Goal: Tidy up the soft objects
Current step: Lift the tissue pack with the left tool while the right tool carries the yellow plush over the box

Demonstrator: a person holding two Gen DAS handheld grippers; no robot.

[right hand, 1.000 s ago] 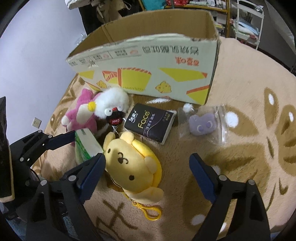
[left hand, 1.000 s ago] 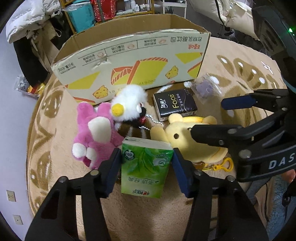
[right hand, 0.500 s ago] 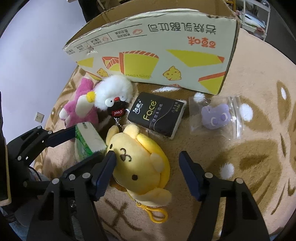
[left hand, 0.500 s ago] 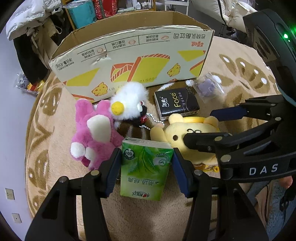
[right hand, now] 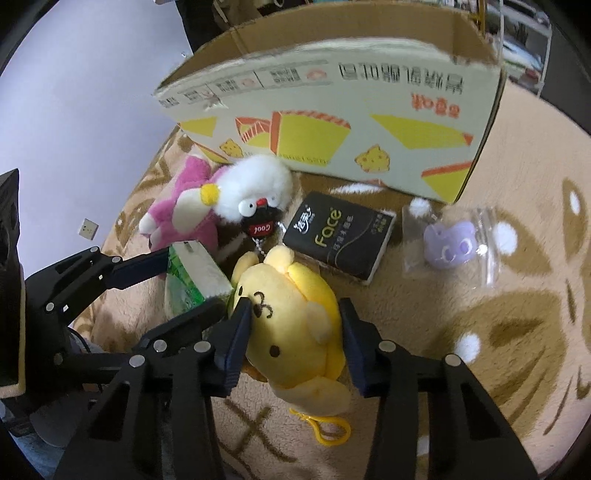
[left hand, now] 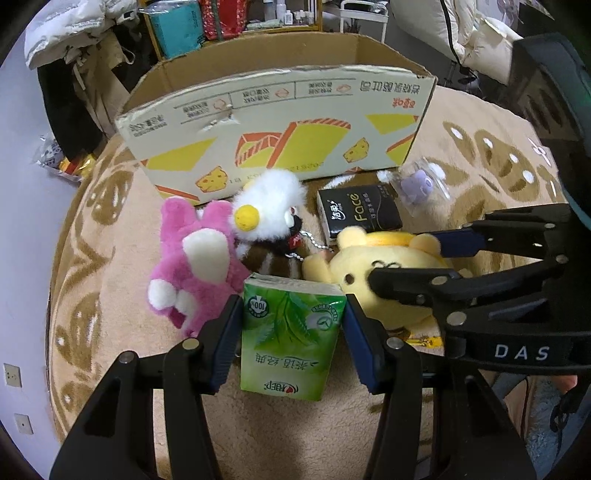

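My left gripper [left hand: 291,332] is shut on a green tissue pack [left hand: 290,332], which also shows in the right wrist view [right hand: 192,273]. My right gripper [right hand: 293,332] is shut on a yellow plush dog [right hand: 295,325] with a yellow clip; the dog also shows in the left wrist view [left hand: 384,266]. On the rug lie a pink plush [left hand: 192,258], a white fluffy plush with a black charm [left hand: 266,210], a black Face tissue pack [left hand: 358,214] and a purple toy in a clear bag [right hand: 450,243]. An open cardboard box [left hand: 280,125] stands behind them.
Everything lies on a beige patterned rug [right hand: 480,332]. A wall with sockets [left hand: 11,373] is on the left. Shelves, bags and clothes [left hand: 184,22] stand behind the box. White bedding [left hand: 461,33] is at the back right.
My right gripper moved forward over the yellow plush dog and closed its jaws on it. My left gripper kept hold of the green tissue pack and rose a little.
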